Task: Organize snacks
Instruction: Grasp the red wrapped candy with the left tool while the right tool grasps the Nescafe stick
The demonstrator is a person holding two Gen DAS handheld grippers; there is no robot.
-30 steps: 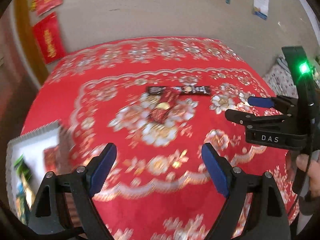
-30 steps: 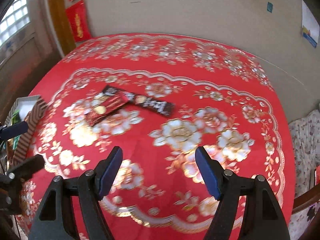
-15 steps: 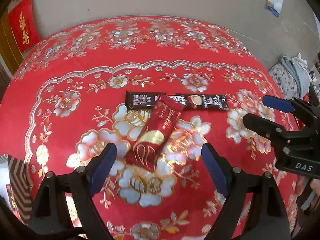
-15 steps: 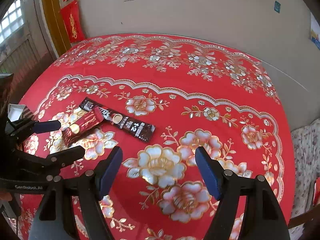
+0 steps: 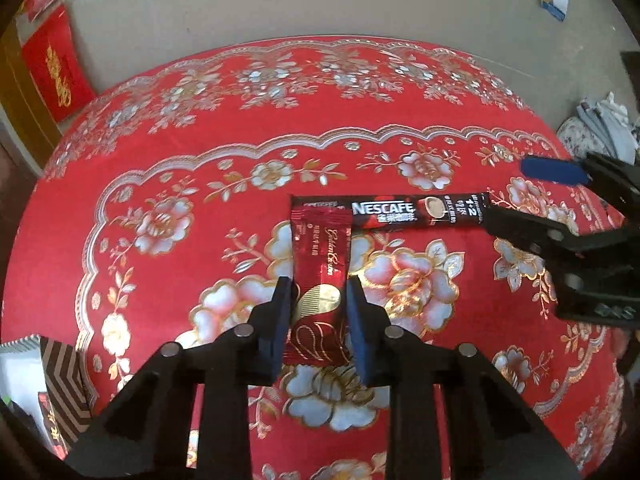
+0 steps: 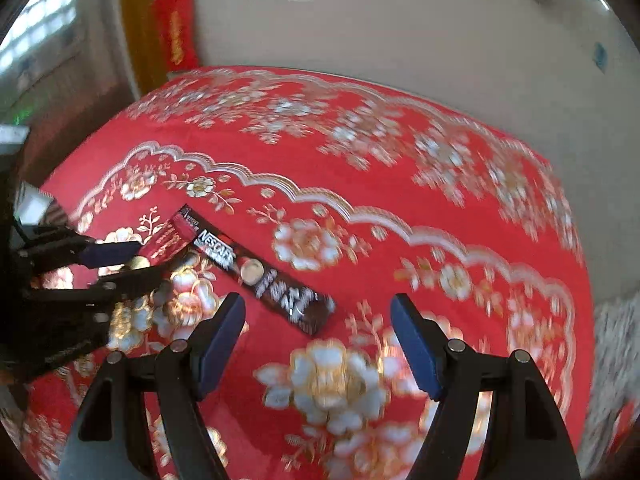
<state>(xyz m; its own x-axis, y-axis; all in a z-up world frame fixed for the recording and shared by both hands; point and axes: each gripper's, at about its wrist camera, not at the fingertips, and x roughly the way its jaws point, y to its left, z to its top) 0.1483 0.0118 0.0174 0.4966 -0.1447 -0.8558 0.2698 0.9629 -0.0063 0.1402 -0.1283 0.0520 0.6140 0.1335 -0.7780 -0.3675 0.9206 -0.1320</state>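
Where the left wrist view looks down on the red flowered tablecloth (image 5: 192,168), the left gripper (image 5: 318,312) has its 2 blue pads closed against the sides of a red sachet (image 5: 320,264), gripping its lower half; the sachet lies lengthwise between the fingers. The sachet's far end overlaps the left end of a dark coffee stick (image 5: 404,213), which lies crosswise on the cloth. The right gripper (image 5: 516,196) enters from the right edge, its lower finger tip just beside the right end of the coffee stick, its jaws apart. A striped box (image 5: 64,384) sits at the lower left edge. In the right wrist view, which is blurred, the right gripper (image 6: 318,338) stands well open with nothing between its pads; the near end of the coffee stick (image 6: 256,270) lies just beyond the fingertips. The left gripper (image 6: 124,262) comes in from the left, closed on the red sachet (image 6: 166,238). The tablecloth (image 6: 440,220) fills the rest.
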